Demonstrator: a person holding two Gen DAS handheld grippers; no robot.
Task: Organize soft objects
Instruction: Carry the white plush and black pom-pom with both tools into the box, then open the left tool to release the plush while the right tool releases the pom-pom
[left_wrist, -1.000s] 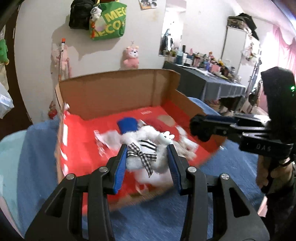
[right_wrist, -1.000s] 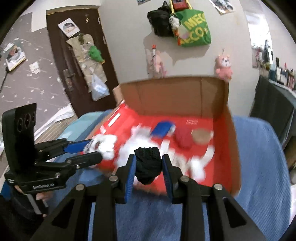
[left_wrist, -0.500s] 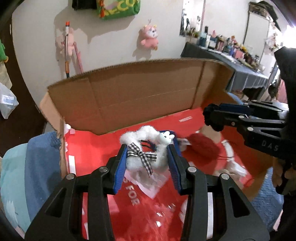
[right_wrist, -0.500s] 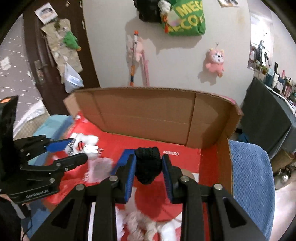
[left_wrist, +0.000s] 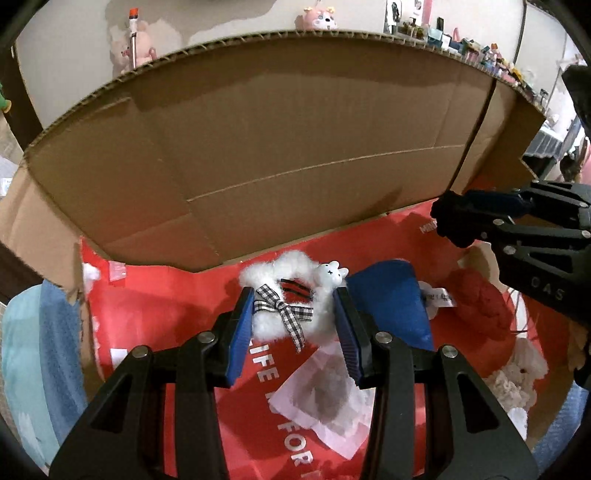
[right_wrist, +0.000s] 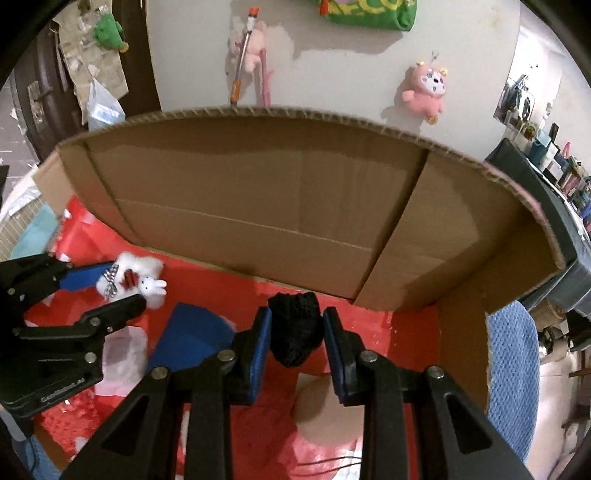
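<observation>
both grippers hang over the open cardboard box (left_wrist: 295, 147), left gripper (left_wrist: 295, 317) clamped on the white fluffy scrunchie (left_wrist: 291, 295), right gripper (right_wrist: 295, 332) pinching the black knit piece (right_wrist: 295, 328), red box floor (left_wrist: 155, 306) straight below

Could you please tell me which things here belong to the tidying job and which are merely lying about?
Job:
- fluffy white scrunchie with checked bow, in left claw
- black knitted scrunchie, in right claw
- red-lined cardboard box

Lying about:
- pink plush wall toy
- green fabric bag
</observation>
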